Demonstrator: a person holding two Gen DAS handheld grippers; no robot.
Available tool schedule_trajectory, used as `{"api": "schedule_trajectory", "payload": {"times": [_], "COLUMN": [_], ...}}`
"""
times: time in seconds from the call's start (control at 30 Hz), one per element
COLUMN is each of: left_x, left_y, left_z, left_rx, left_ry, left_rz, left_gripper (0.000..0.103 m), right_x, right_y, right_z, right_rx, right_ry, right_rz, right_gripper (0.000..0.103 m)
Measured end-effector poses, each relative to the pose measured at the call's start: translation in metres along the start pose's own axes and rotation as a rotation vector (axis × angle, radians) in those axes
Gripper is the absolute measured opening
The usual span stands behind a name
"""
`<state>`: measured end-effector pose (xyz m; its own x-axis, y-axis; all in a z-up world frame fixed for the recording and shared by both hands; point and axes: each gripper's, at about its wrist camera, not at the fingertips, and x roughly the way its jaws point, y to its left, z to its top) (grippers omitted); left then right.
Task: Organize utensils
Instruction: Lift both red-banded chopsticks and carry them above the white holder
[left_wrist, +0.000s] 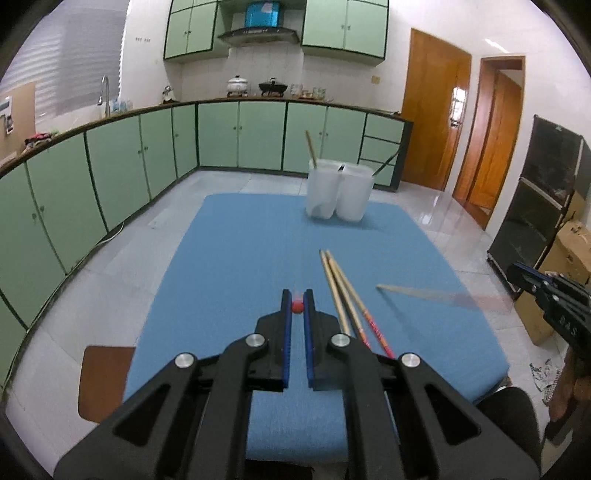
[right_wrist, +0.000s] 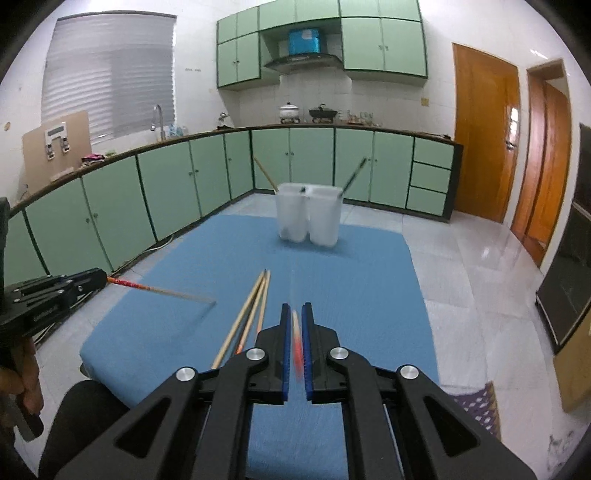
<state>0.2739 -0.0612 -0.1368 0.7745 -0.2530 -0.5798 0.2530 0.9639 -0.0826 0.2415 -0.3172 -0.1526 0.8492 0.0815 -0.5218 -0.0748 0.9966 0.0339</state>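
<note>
Each black, blue-padded gripper, left and right, pinches a slender, red-ended wooden chopstick at its painted end; light, stiff, probably slippery.

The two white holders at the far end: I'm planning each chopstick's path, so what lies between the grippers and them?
In both wrist views, only bare blue mat separates the holders from the chopsticks lying on the mat.

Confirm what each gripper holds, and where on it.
Each holds one chopstick by its red handle end: left gripper on chopstick, right gripper on chopstick, tips free.
</note>
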Motion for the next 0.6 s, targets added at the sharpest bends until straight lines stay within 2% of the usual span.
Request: {"api": "schedule_trajectory", "payload": {"times": [0.2,0.3,0.37,0.47,0.6], "left_x": [-0.001,0.005,0.005,0.005,0.006], "left_y": [0.0,0.004,0.005,0.007,0.008], "left_z": [0.029,0.031,0.029,0.028,0.031], "left_rx": [0.03,0.025,0.02,0.006,0.014], "left_ry": [0.003,-0.001,-0.008,-0.007,-0.001], "left_rz": [-0.017,-0.008,-0.006,-0.016,-0.014], "left_gripper": [0.005,0.005,0.005,0.005,0.005], "right_x": [0.005,0.013,0.016,0.022,0.031], "right_y": [-0.001,-0.011,-0.019,-0.029,-0.035], "right_z": [0.041,0.034,0.008,-0.061,-0.131], "right_rx": [-0.067,-0.029,0.025,0.089,0.098], "right_ry": [0.012,0.028,0.048,0.095,0.191], "right_rz": [0.014,0.015,0.036,0.024,0.005], "right_gripper": [0.006,0.006,0.008,0.016,0.018]}}
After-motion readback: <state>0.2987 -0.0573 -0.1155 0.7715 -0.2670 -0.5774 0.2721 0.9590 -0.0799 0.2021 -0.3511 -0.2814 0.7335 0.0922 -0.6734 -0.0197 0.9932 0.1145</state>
